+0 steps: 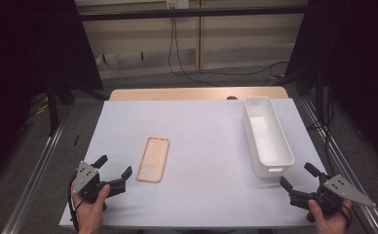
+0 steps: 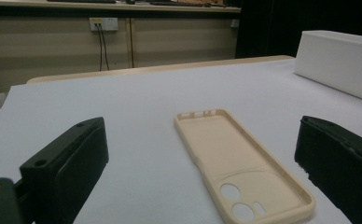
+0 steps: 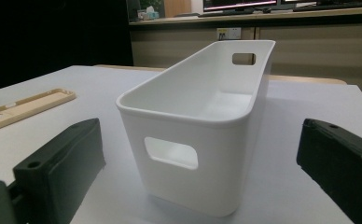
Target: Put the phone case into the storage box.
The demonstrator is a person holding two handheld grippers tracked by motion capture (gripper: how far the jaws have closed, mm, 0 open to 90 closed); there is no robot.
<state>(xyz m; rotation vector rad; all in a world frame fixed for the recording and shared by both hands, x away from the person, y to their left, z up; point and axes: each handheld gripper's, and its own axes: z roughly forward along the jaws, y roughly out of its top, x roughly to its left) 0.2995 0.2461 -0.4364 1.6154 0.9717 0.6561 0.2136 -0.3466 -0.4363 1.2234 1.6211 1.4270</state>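
Both grippers rest at the near table edge with jaws wide apart and empty: the left gripper (image 1: 113,171) faces the beige phone case (image 1: 153,159) lying flat just ahead, the right gripper (image 1: 298,177) faces the empty white bin (image 1: 267,135). Nothing is grasped yet, so this looks like the approach. Next the left jaws would need to straddle the case's thin edges.

In the left gripper view, the white bin (image 2: 340,63) is cut off by the right edge, past the right finger (image 2: 337,163). In the right gripper view, the phone case (image 3: 23,109) is cut off at the left edge, beyond the left finger (image 3: 62,163).
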